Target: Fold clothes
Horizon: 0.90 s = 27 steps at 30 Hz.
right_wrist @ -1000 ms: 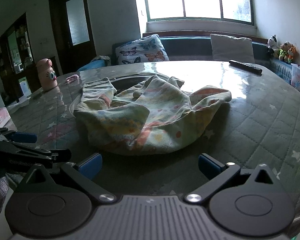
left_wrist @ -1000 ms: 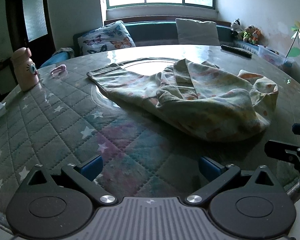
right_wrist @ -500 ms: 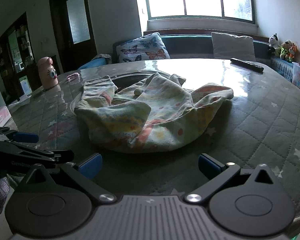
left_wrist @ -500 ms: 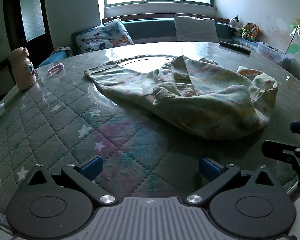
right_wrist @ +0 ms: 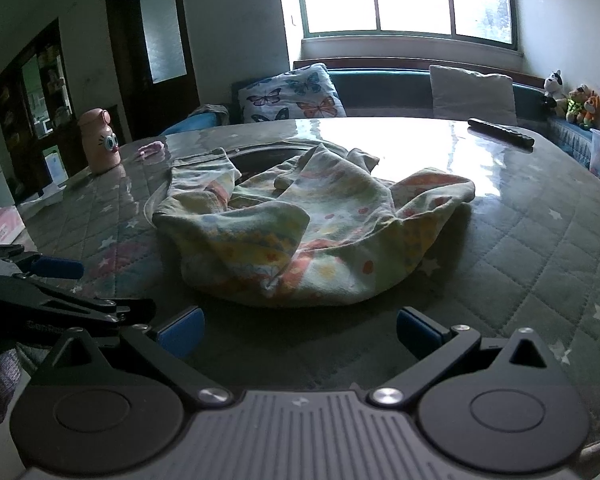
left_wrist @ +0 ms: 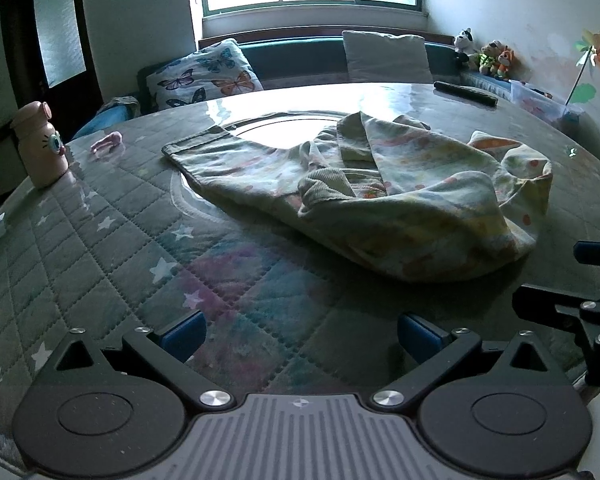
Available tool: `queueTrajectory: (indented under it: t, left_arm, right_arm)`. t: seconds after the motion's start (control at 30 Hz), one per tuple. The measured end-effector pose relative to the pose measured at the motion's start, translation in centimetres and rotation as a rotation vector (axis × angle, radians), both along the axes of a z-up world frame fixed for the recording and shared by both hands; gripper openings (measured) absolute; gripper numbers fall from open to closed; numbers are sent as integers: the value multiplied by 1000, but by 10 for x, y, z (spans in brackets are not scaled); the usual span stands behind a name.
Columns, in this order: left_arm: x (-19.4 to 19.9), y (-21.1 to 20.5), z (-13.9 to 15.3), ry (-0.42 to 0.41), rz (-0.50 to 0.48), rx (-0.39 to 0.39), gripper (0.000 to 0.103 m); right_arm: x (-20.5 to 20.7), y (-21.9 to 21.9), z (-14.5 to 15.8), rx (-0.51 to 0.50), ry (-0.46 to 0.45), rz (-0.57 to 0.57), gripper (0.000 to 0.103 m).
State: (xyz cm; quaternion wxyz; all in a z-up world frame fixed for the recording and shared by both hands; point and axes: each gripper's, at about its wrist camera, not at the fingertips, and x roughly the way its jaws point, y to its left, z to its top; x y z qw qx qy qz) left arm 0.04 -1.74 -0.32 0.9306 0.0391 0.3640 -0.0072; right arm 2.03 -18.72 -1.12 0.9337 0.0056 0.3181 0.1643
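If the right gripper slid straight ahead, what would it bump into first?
Most likely the crumpled garment. The right gripper is open and points straight at the near edge of that heap, with only bare table cover between them. How far off it is can't be judged.

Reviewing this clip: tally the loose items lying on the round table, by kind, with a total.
Crumpled pastel printed garment: 1
Pink cartoon-eyed bottle: 1
Black remote control: 1
Small pink object: 1
Total: 4
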Motion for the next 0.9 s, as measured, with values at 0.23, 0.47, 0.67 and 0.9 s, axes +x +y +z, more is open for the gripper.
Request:
queueTrajectory:
  t: [0.23, 0.47, 0.67, 0.9]
  left_arm:
    - [2, -1, 0, 4, -6, 0, 103]
    - [5, -1, 0, 7, -12, -1, 103]
    - [9, 2, 3, -1, -9, -3, 103]
    - [14, 7, 12, -24, -1, -7, 103]
  right_arm:
    - [1, 1, 1, -1, 1, 3, 103]
    - [3, 2, 2, -6, 3, 13, 103]
    - [6, 4, 4, -4, 0, 21, 103]
    - [11, 6, 8, 0, -3, 33, 103]
